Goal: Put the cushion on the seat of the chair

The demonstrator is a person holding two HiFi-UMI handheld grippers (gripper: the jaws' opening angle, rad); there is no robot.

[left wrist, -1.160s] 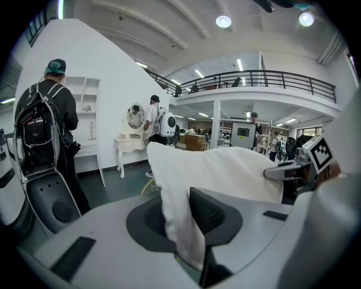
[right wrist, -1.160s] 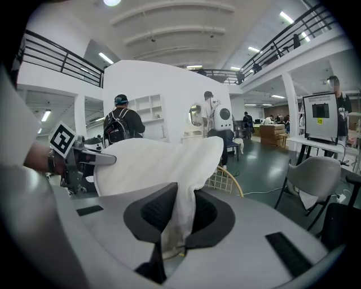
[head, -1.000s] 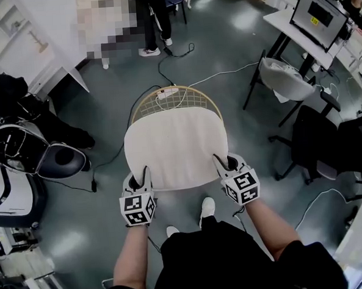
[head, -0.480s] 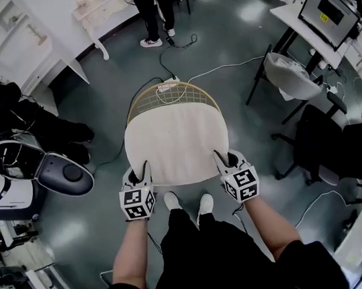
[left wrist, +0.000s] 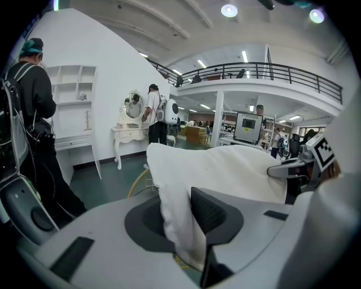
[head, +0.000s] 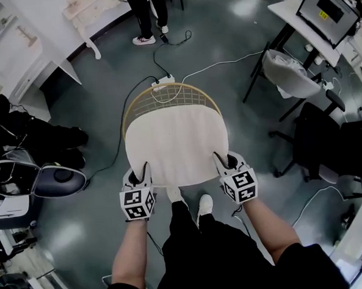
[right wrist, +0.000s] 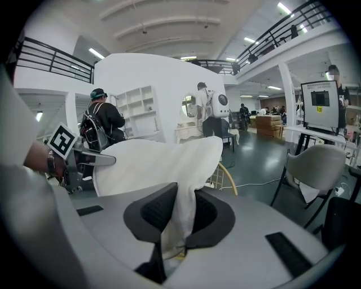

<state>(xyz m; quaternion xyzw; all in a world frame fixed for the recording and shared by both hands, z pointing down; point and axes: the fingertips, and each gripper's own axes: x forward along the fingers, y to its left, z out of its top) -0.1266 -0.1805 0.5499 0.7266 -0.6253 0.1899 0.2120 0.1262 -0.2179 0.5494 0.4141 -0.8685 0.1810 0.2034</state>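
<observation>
At the cushion's near edge, the left hand-held gripper (head: 138,174) and right hand-held gripper (head: 225,162) each clamp a corner of the cushion (head: 175,144), spread over the chair (head: 165,91). Placing looks under way; next, settle it flat on the seat, then release.

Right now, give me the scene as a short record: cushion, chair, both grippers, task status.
cushion: white cushion, held spread out over the chair
chair: yellow-rimmed wire chair, mostly covered in the head view
left gripper: jaws clamped on the cushion's near left edge
right gripper: jaws clamped on the near right edge
status: cushion not released; whether it rests on the chair cannot be told
</observation>
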